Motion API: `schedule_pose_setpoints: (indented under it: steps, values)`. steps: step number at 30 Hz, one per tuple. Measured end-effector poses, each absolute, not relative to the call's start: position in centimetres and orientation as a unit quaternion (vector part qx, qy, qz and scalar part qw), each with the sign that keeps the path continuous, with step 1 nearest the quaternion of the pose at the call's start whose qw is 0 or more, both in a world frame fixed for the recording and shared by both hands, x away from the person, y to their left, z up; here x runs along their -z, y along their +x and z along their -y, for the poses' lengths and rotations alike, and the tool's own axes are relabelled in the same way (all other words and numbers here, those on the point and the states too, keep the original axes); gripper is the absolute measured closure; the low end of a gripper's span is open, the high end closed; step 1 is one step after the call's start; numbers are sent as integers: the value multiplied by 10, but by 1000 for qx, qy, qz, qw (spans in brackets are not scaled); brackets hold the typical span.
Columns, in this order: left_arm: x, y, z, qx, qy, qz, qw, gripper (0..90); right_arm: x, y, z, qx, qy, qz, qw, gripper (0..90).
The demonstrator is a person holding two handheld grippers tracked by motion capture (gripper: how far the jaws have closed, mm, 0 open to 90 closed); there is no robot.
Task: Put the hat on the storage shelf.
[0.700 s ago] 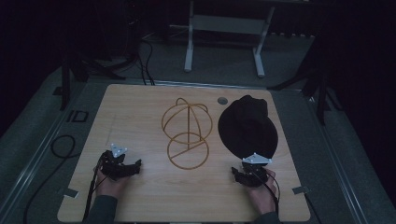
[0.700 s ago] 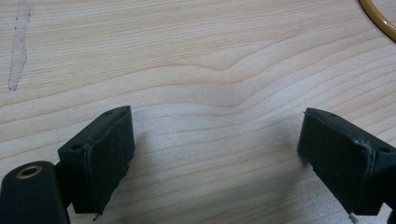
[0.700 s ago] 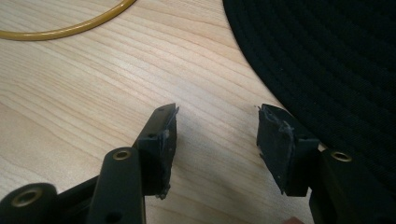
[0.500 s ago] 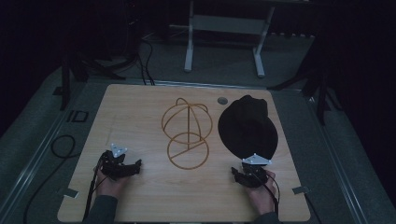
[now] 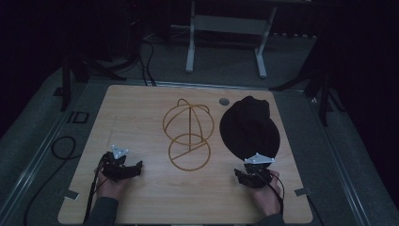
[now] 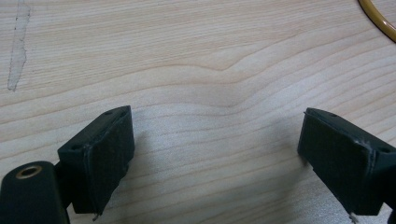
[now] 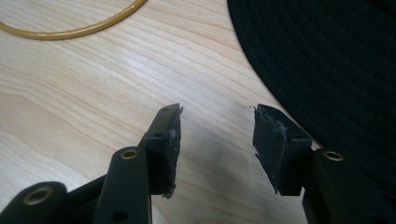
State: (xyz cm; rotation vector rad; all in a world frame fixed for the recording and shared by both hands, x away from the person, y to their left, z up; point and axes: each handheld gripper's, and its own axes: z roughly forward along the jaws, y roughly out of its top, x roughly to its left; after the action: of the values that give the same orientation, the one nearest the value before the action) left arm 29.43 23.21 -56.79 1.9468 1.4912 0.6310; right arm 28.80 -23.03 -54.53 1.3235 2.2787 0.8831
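Note:
A black brimmed hat (image 5: 248,126) lies on the right half of the wooden table (image 5: 141,117); its ribbed brim (image 7: 327,60) shows in the right gripper view. A gold wire hat stand (image 5: 188,132) rests at the table's middle, its ring (image 7: 70,28) in the right gripper view and a bit of it (image 6: 377,18) in the left gripper view. My right gripper (image 5: 251,175) sits just in front of the brim, jaws apart over bare wood (image 7: 217,140). My left gripper (image 5: 123,168) rests at the front left, wide open (image 6: 215,158) with nothing between its pads.
A round grommet (image 5: 224,101) sits near the table's far edge. Cables (image 5: 61,148) run on the floor to the left. A white metal frame (image 5: 226,28) stands beyond the table. A strip of tape residue (image 6: 17,46) marks the wood.

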Motion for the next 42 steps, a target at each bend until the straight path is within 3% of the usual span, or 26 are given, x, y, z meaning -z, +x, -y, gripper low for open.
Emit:
schedule_pose_setpoints:
  steps: [11,42]
  values:
    - [568,294,-232,-238,734,-561,300,113,533,298,233,-293,455,-826,158,500]
    - [568,294,-232,-238,734,-561,300,113,489,326,256,-252,445,-844,163,500]
